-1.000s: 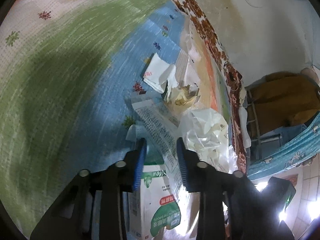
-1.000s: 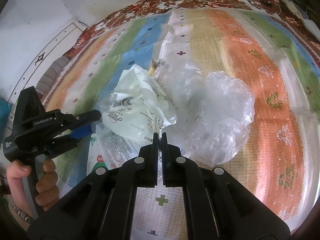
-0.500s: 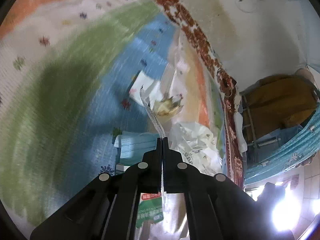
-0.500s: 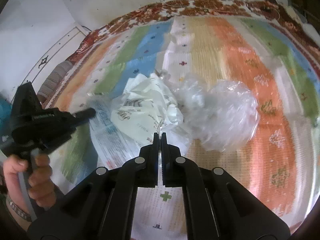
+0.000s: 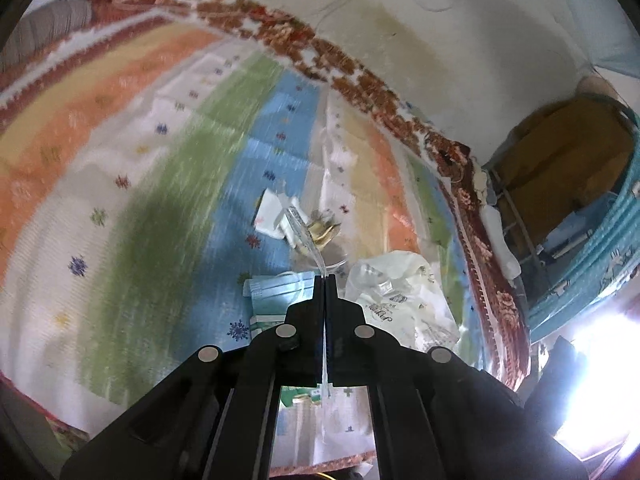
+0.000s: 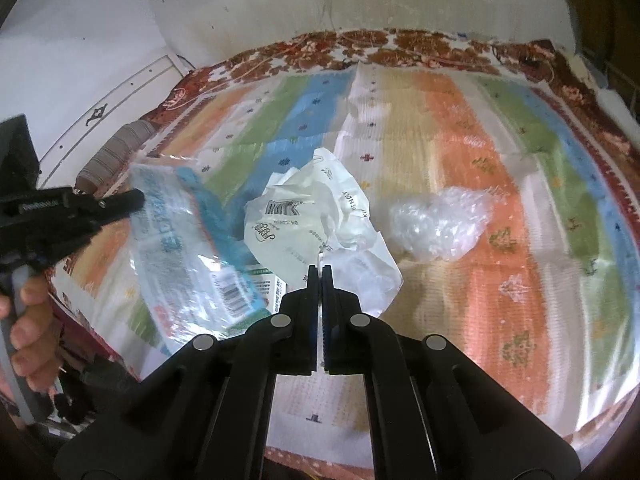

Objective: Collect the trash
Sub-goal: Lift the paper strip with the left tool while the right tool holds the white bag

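**Two pieces lifted, more trash left on the rug**

Left wrist view: the left hand-held gripper (image 5: 324, 280) pinches a clear printed wrapper (image 5: 304, 232) edge-on above the striped rug (image 5: 168, 208); a paper scrap (image 5: 269, 216) and a blue packet (image 5: 280, 286) lie near the rug's middle, uncollected.

Right wrist view: the right hand-held gripper (image 6: 321, 269) pinches a white plastic bag (image 6: 316, 216); a clear crumpled bag (image 6: 438, 222) sits beside it, toward the rug's right edge

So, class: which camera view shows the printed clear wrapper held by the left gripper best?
The right wrist view: the printed clear wrapper hangs broadside from the left gripper, its print and barcode visible. The left wrist view shows the wrapper only edge-on, a thin strip between that gripper's shut jaws.
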Available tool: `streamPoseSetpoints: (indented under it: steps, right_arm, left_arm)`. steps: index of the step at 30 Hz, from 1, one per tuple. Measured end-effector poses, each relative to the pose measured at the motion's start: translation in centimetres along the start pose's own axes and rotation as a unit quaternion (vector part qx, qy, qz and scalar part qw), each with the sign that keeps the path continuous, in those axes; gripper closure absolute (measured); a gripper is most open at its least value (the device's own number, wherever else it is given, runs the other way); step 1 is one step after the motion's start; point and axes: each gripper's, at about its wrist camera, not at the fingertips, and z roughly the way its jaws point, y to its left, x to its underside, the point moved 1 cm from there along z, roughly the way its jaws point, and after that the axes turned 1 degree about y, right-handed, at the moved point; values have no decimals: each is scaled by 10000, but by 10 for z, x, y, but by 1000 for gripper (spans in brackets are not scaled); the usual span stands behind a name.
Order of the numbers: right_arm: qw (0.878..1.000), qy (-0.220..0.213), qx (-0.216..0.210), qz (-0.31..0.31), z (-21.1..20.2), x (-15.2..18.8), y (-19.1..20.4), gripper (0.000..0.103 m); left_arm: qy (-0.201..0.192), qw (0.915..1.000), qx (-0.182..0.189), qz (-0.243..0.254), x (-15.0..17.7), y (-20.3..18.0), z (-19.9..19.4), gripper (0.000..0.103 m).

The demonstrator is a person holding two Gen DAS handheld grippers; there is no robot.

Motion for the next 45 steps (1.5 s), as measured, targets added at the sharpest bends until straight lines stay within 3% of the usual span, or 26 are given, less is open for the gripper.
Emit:
streamPoseSetpoints:
  steps: [11, 24, 36, 45]
  right_arm:
    - [9993, -232, 83, -295, -41, 13, 15, 102]
    - [9973, -452, 208, -547, -88, 37, 28, 102]
    - [9946, -716, 274, -702, -127, 62, 35, 102]
    - [9945, -604, 262, -813, -142, 92, 43, 102]
  left_arm:
    - [-303, 9970, 16, 715, 24, -36, -57, 103]
    - [-408, 9945, 59, 968, 54, -50, -91, 103]
    - [-458, 9923, 356, 1091, 90, -63, -120, 103]
    - [-338, 9915, 433, 1177, 122, -64, -136, 103]
